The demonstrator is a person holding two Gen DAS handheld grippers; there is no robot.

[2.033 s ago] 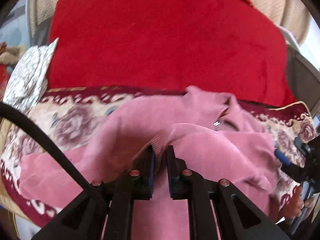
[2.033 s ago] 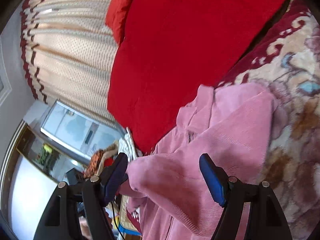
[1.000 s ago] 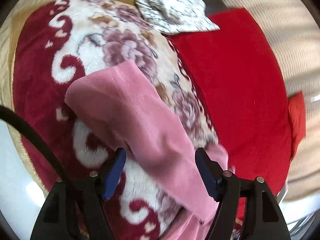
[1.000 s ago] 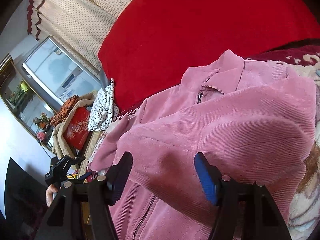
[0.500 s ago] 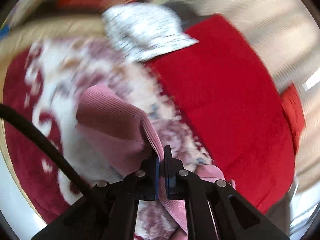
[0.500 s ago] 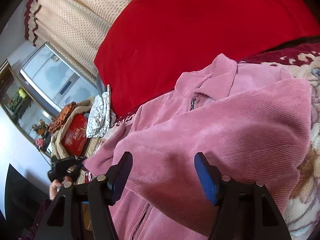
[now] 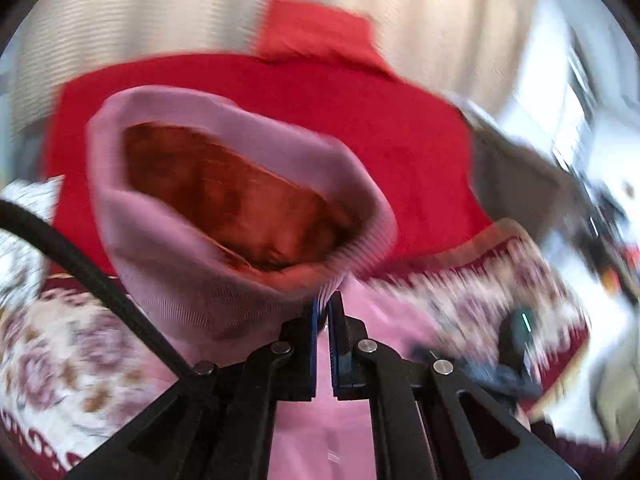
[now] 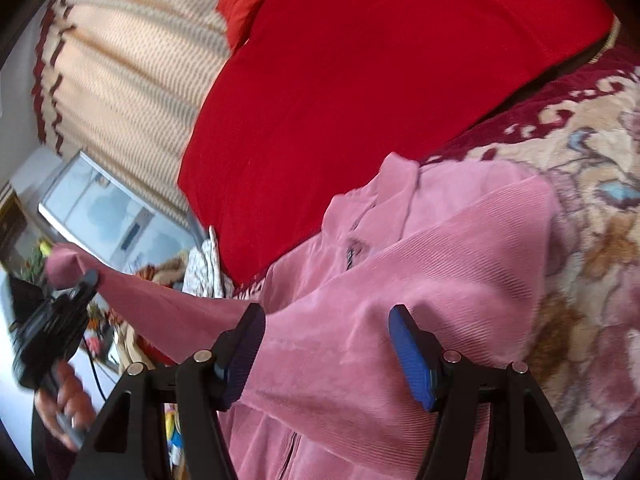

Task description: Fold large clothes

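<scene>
Pinching pink jacket sleeve point(image 7: 208, 240), left gripper point(image 7: 323, 300)

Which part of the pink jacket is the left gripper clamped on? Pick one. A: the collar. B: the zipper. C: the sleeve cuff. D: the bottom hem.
C: the left gripper is shut on the rim of the open sleeve cuff, lifted clear of the pink jacket.

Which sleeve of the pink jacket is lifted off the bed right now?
The far sleeve, pinched at its cuff by the left gripper and stretched up in the air. The other sleeve lies folded across the jacket's front.
</scene>
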